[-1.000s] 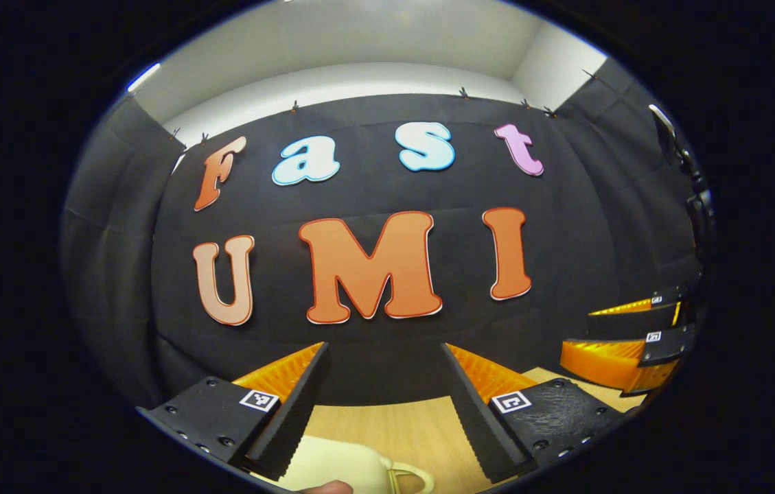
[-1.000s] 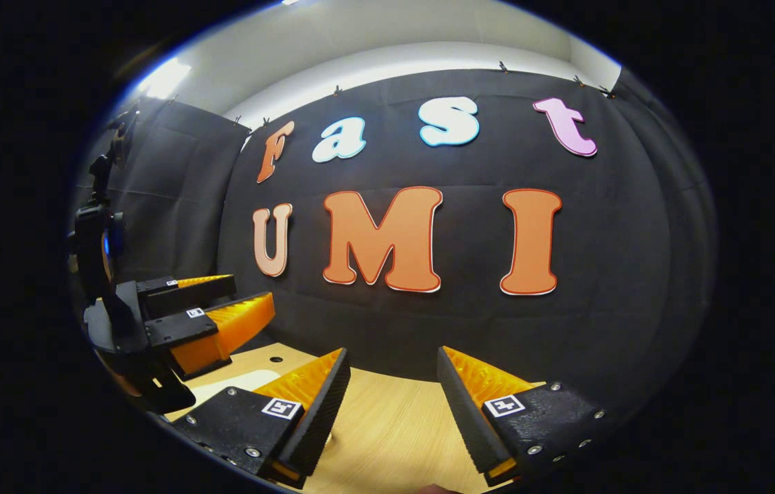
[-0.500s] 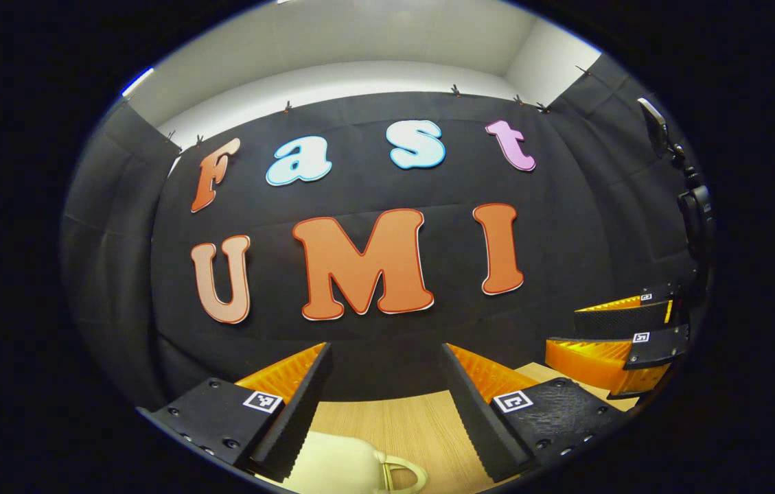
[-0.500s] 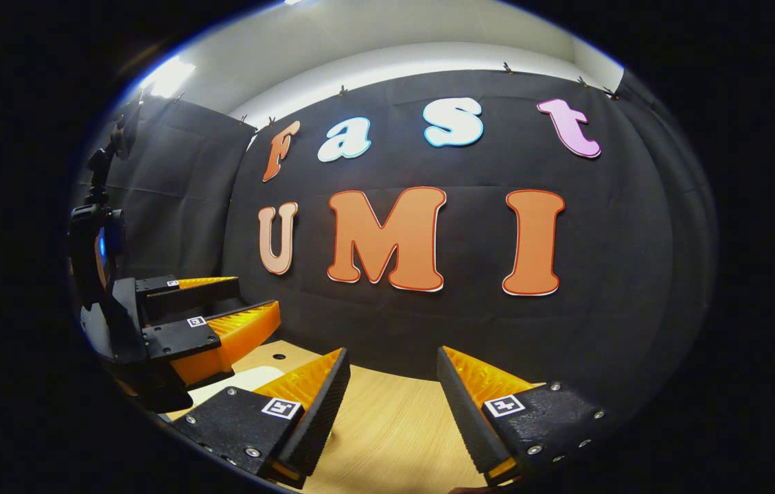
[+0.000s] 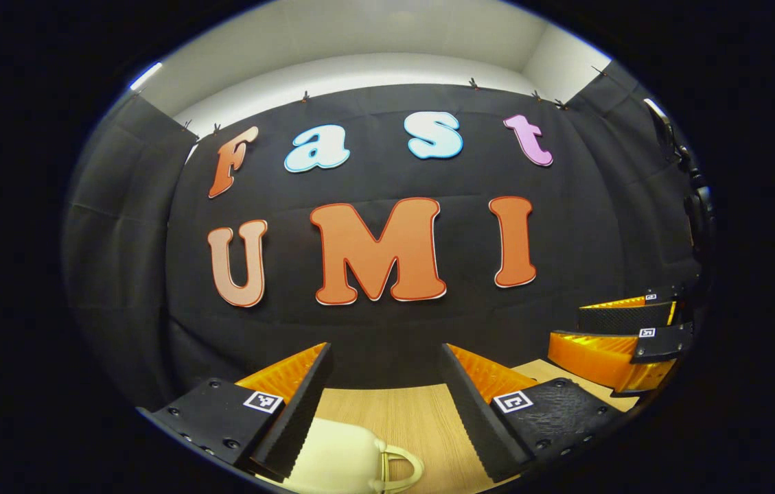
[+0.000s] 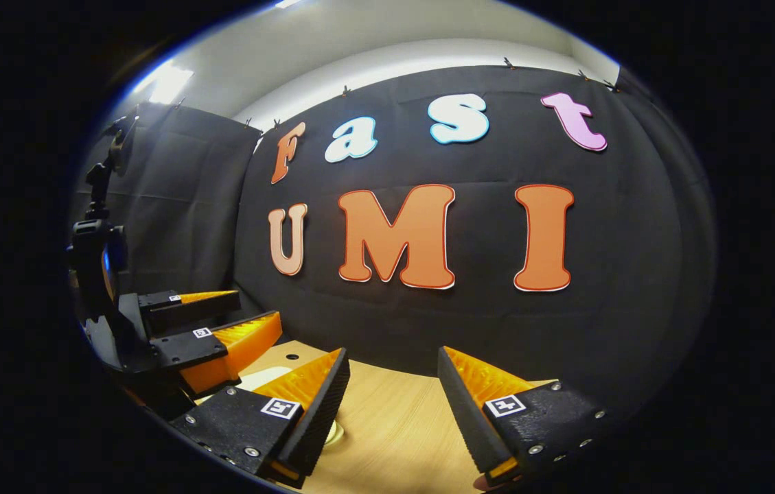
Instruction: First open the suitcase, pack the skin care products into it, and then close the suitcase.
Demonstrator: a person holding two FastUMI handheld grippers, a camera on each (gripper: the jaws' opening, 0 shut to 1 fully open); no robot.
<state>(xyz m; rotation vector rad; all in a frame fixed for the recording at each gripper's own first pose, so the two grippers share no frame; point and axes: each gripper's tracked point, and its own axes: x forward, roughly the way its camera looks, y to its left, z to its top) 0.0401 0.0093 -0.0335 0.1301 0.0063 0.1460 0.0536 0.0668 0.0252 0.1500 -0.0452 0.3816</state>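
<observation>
Hovering above the wooden table point(image 5: 421, 418), the left tool point(image 5: 384, 363) has its two fingers spread wide apart, and they hold nothing. Down low between them, on the table, lies a cream-coloured thing point(image 5: 339, 456) with a pale loop handle point(image 5: 401, 470). It looks like the suitcase, but I cannot tell for sure. The fingers are above it and do not touch it.

The right tool point(image 6: 390, 367) is also spread wide and holds nothing. It hangs over the bare wooden table point(image 6: 394, 432).

From the left gripper view, the right tool point(image 5: 617, 336) shows far off to the right side. From the right gripper view, the left tool point(image 6: 222, 319) shows at the left side, with a pale bit of the cream thing point(image 6: 260, 377) on the table under it.
</observation>
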